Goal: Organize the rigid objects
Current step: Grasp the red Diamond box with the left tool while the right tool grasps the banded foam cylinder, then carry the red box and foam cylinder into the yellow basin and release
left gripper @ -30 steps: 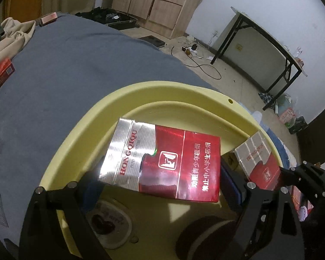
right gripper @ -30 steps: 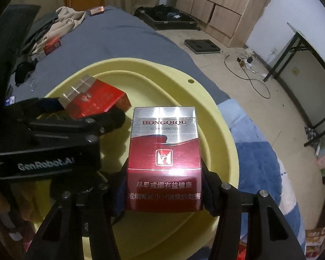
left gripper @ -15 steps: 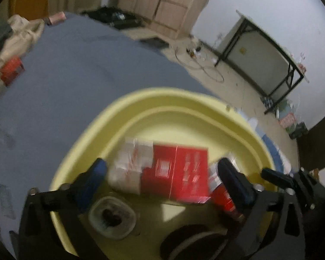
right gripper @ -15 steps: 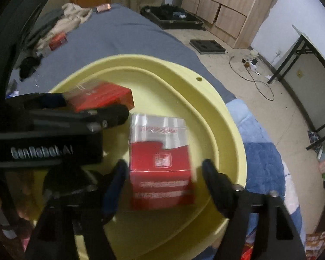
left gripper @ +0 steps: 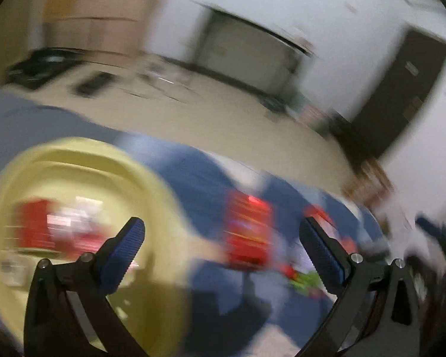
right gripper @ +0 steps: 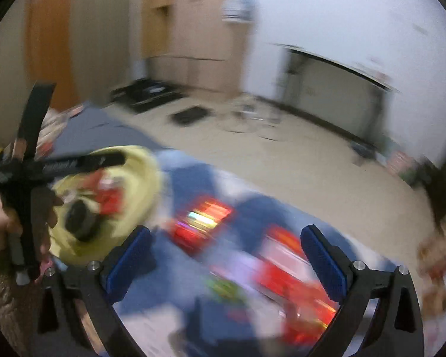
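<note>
Both views were motion-blurred. Left gripper (left gripper: pixel 221 233) and right gripper (right gripper: pixel 224 241) were spread, empty. Yellow basin (left gripper: pixel 160 184), left of both, held red packs (left gripper: pixel 35 226); more red packs (right gripper: pixel 202 223) lay ahead on the blue bedding (left gripper: pixel 193 172), unsorted, so roughly partway.
</note>
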